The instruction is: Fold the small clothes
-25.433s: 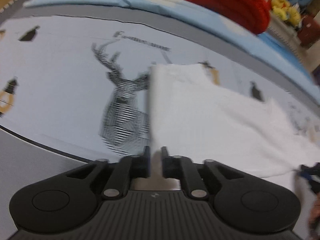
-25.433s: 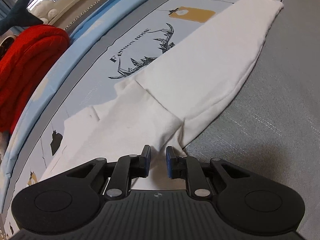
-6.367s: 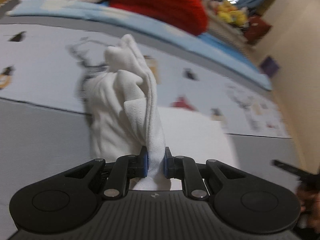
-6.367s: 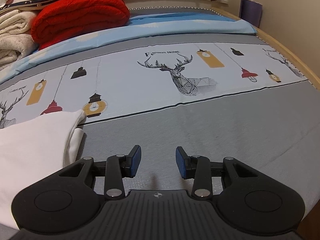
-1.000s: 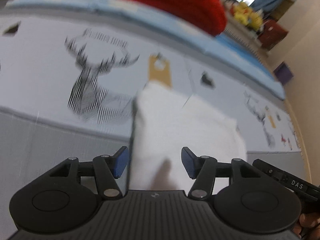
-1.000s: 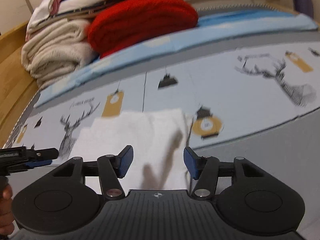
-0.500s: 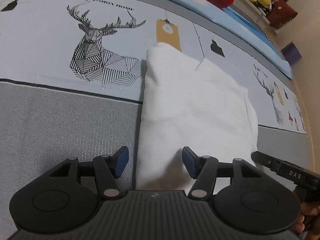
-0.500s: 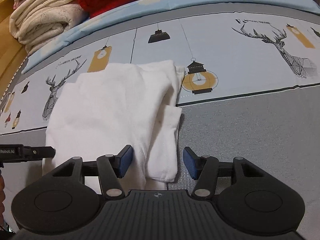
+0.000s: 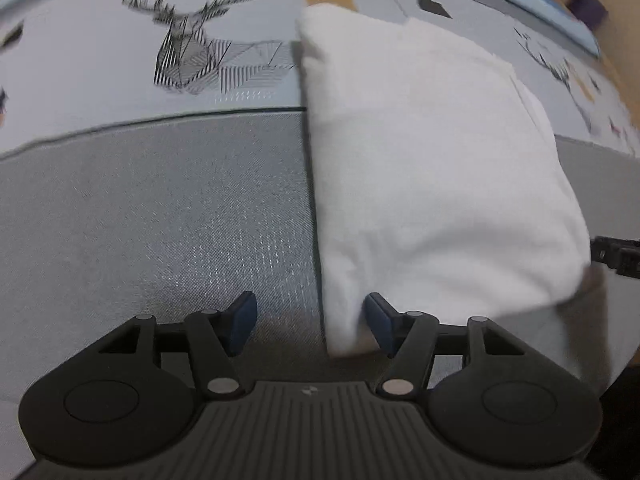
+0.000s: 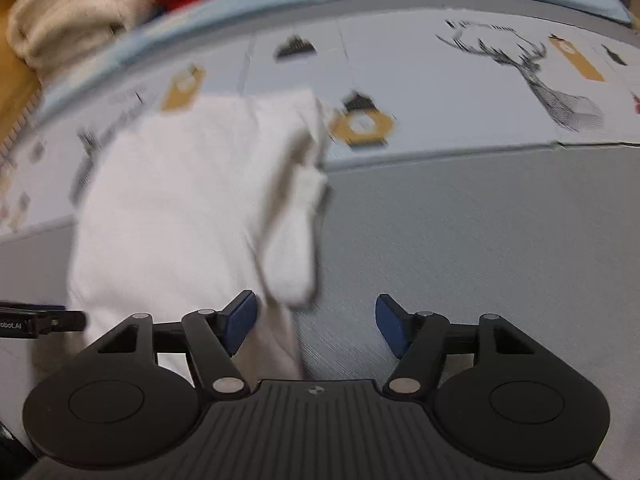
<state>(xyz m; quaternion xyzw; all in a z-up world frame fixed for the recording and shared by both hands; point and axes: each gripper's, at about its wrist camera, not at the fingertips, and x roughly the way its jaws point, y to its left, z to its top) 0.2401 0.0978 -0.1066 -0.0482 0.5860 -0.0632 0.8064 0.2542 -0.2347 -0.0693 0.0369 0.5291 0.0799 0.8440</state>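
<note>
printed bedspread, folded white garment: we are lowering left gripper, parted, and right gripper, jaws opening, astride its near corners, judging a pinch next.

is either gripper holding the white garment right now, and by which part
Neither. The left gripper is open astride the folded white garment at its near left corner. The right gripper's jaws are opening over its near right edge.

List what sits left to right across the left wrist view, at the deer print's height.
Deer print → folded white garment → second, smaller deer print near the right edge.
</note>
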